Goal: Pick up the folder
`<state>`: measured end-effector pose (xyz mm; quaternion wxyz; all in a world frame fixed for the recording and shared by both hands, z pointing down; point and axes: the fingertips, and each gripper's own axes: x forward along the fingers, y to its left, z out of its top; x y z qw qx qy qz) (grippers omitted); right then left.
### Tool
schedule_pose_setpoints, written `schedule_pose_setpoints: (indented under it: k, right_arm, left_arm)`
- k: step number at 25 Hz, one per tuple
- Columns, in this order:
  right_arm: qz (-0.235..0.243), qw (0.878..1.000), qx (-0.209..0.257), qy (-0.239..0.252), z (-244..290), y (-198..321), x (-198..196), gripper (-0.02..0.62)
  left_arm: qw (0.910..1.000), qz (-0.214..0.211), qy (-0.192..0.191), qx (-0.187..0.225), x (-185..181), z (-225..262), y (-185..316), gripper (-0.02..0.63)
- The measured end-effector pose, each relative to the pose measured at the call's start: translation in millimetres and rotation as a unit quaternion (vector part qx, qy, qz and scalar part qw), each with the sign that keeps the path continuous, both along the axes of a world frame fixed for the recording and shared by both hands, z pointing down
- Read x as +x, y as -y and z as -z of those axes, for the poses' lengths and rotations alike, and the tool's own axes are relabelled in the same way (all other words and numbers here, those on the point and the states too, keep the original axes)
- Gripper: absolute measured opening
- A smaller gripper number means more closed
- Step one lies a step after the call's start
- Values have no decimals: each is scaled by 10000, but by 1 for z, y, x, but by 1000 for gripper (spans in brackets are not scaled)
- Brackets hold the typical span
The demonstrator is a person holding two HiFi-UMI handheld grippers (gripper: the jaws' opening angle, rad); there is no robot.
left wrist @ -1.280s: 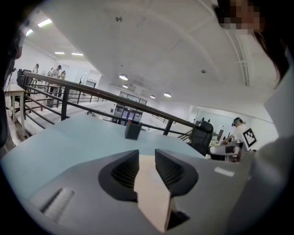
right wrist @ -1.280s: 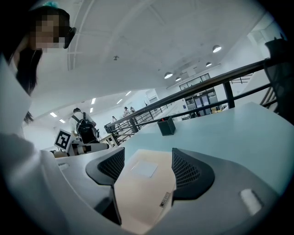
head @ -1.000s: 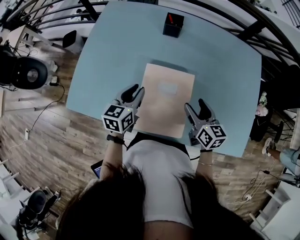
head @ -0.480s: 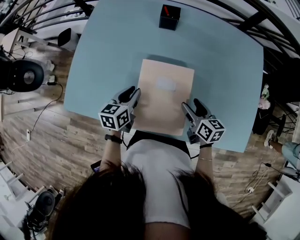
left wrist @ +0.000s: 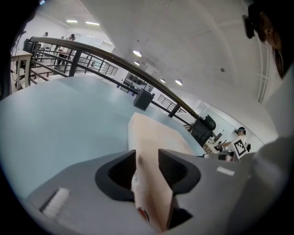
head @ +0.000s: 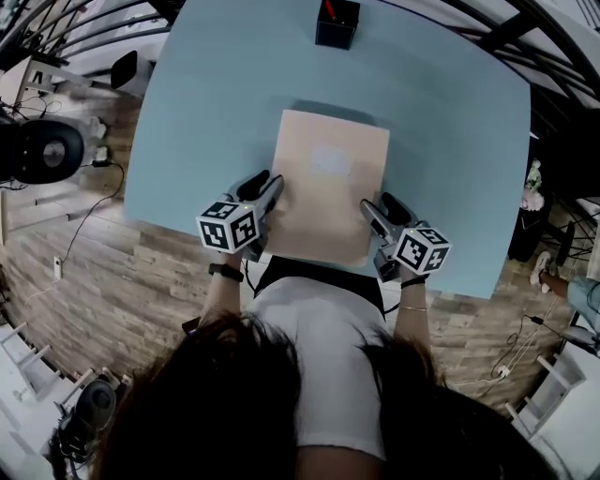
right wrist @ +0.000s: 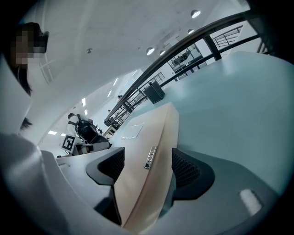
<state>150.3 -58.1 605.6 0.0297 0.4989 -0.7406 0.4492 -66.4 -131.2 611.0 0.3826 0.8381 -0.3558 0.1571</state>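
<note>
A beige folder (head: 328, 187) lies near the front of the pale blue table (head: 206, 103). My left gripper (head: 265, 185) straddles its near left edge and my right gripper (head: 380, 204) its near right edge. In the left gripper view the folder's thin edge (left wrist: 151, 137) runs between the jaws of the left gripper (left wrist: 147, 160). Those jaws are opening, and a slight gap shows beside the left pad. In the right gripper view the folder's thick labelled spine (right wrist: 147, 137) fills the gap of the right gripper (right wrist: 148, 161), whose pads sit against it.
A black pen holder (head: 337, 23) stands at the table's far edge, and shows again as a pen holder (left wrist: 144, 98) beyond the folder. A dark railing (left wrist: 115, 59) curves behind the table. Wood floor, cables and a chair (head: 42, 150) lie to the left.
Both grippers and the folder have sunk toward the table and drawn slightly nearer the front edge. The folder now looks flat on the table.
</note>
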Motion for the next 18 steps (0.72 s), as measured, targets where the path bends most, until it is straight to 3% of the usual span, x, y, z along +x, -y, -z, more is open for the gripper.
schedule_pose_setpoints:
  k: [7, 12, 18]
  right_arm:
    - [2, 9996, -142, 242, -11, 2, -3, 298]
    - [16, 9990, -252, 378, -19, 3, -5, 298]
    - [131, 9967, -513, 615, -29, 1, -8, 307]
  left_arm:
    - [9994, 132, -289, -154, 0, -8, 0, 173]
    - [9996, 207, -103, -168, -5, -15, 1, 204]
    - [9984, 357, -352, -250, -9, -17, 0, 202]
